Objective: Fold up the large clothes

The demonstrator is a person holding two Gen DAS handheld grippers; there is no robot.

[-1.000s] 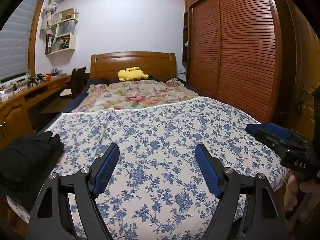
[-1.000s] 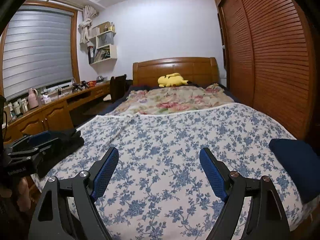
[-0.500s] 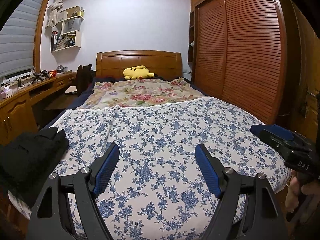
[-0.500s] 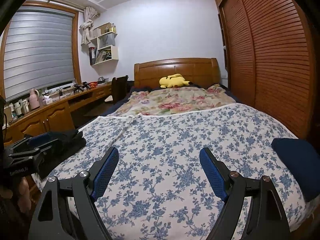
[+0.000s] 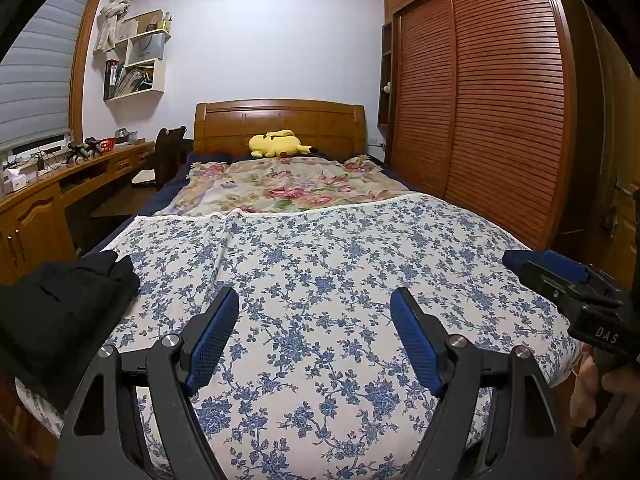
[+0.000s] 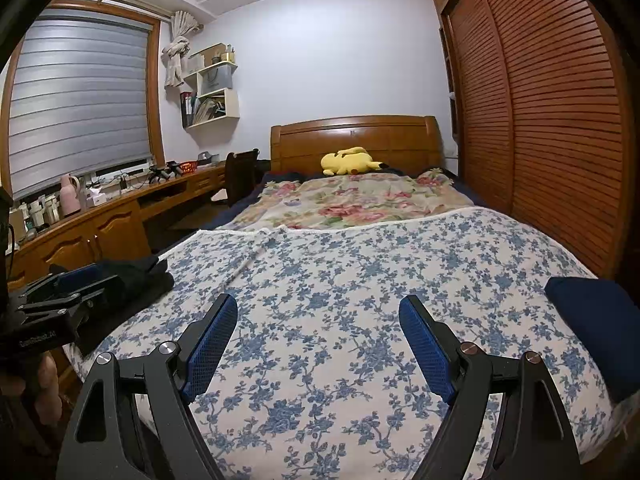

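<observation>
Both grippers, left gripper (image 5: 314, 336) and right gripper (image 6: 318, 340), are hovering over the bed (image 5: 320, 280), jaws apart, empty. Black garment (image 5: 60, 312) is lying bunched at the bed's left edge, navy garment (image 6: 596, 336) at the right; a shallow pinch is risking snagging the floral cover.

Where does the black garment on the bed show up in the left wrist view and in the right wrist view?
Left wrist: the black garment lies at the left edge, on the bed's near left corner, beside the left gripper.
Right wrist: the black garment sits left of centre, partly behind the other gripper.
Shared landmark: the yellow plush toy by the headboard.
</observation>
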